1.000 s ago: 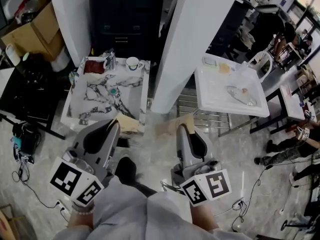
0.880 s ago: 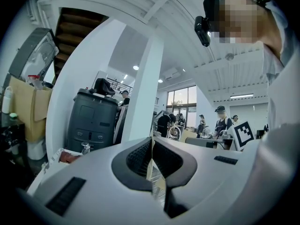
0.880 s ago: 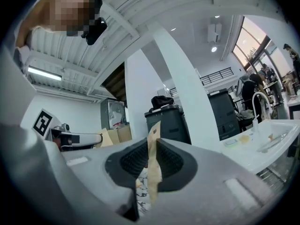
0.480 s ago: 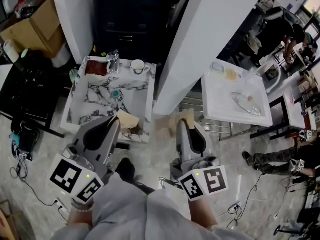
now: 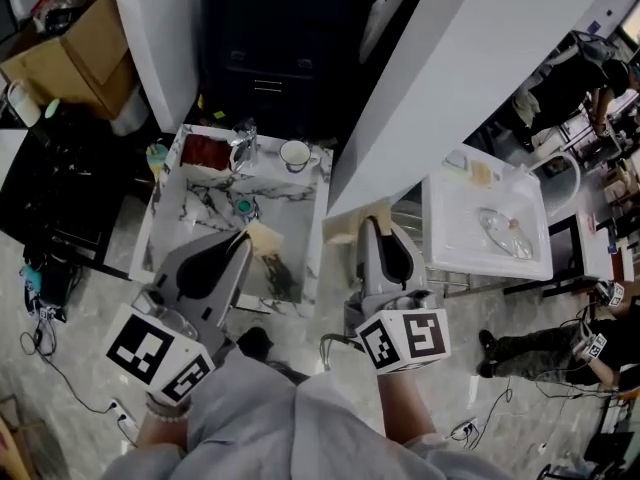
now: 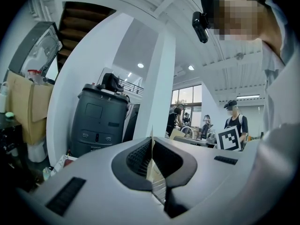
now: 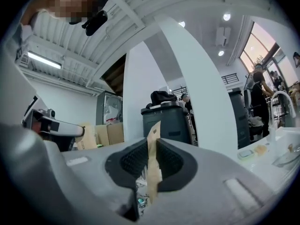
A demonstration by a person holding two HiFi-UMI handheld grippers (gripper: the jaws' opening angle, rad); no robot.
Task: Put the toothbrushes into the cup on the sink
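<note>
A white cup [image 5: 295,154] stands at the back of the marble sink [image 5: 300,263], right of the faucet [image 5: 243,143]. My left gripper [image 5: 243,236] reaches over the sink's near part, shut on a flat tan packet [image 5: 265,240]. In the left gripper view that gripper [image 6: 151,149] pinches the packet's thin edge [image 6: 151,136]. My right gripper [image 5: 368,224] is just right of the sink, shut on a second tan packet [image 5: 343,231]. In the right gripper view the tan strip [image 7: 154,130] stands between the pads of the gripper [image 7: 152,156]. No bare toothbrush shows.
A white column [image 5: 450,88] rises right of the sink, with a white basin table [image 5: 485,223] beyond it. A dark cabinet [image 5: 270,48] stands behind the sink. A cardboard box [image 5: 65,53] is at far left. People [image 5: 540,348] and cables are at the right.
Both grippers have moved forward towards the sink; the left one now reaches over its near edge. Both still hold their tan packets.
</note>
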